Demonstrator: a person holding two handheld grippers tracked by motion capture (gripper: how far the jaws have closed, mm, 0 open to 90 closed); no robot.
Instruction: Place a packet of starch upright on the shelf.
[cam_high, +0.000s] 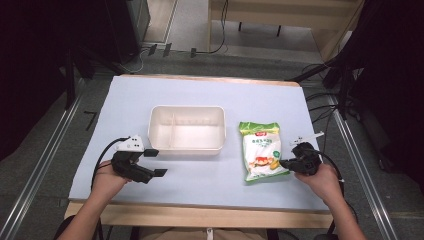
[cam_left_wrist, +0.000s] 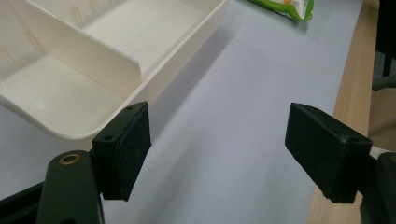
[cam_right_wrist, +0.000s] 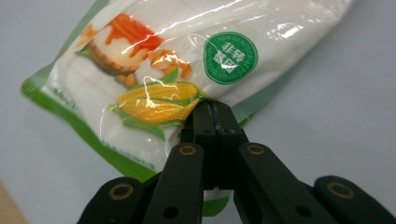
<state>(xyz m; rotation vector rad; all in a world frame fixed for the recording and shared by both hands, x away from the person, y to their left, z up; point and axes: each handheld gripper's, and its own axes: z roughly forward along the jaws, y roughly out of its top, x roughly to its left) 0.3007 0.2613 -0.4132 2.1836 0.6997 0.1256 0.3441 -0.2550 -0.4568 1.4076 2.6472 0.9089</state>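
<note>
Nearest the person, the right hand-held gripper (cam_right_wrist: 212, 116) has its jaws pinched together on the near edge of the snack bag (cam_high: 261, 151), seemingly gripping film only. The bag lies flat on the tabletop (cam_high: 200, 187) just right of the white tray (cam_high: 186, 128). The left hand-held gripper (cam_left_wrist: 217, 149) gapes wide, empty, just off the tray's near-left corner. Likely next: lift the bag over the tray's rim; bare tabletop lies between them

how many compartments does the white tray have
2: the white tray is split by one divider into a smaller left compartment and a larger right compartment.
</note>
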